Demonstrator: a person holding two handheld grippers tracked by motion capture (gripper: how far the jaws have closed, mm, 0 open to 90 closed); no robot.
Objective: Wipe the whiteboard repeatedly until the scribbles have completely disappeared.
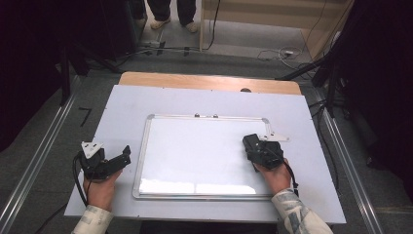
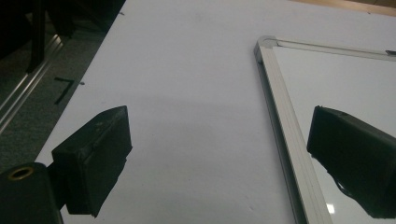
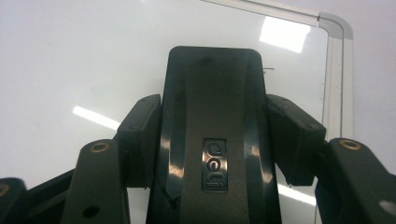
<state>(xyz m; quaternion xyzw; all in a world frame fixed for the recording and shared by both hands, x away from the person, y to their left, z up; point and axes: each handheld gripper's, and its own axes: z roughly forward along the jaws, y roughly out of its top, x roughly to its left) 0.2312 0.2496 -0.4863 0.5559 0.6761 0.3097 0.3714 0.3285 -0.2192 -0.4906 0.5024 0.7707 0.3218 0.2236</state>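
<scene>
A white-surfaced whiteboard (image 1: 199,151) with a silver frame lies flat on the white table top (image 1: 126,105). My right gripper (image 1: 259,150) rests over the board's right part, shut on a black eraser (image 1: 252,143). In the right gripper view the eraser (image 3: 215,107) stands between both pads, a small logo plate on its back, and the gripper (image 3: 217,122) squeezes its sides. My left gripper (image 1: 122,158) sits just left of the board's frame, open, with nothing between its jaws. In the left gripper view, the left gripper (image 2: 219,135) spans bare table and the board's left frame edge (image 2: 280,121).
A wooden strip (image 1: 209,80) runs along the table's far edge. Metal rails (image 1: 44,146) flank the table on both sides. Cables (image 1: 282,52) lie on the floor beyond, and a person's feet (image 1: 170,22) stand at the back.
</scene>
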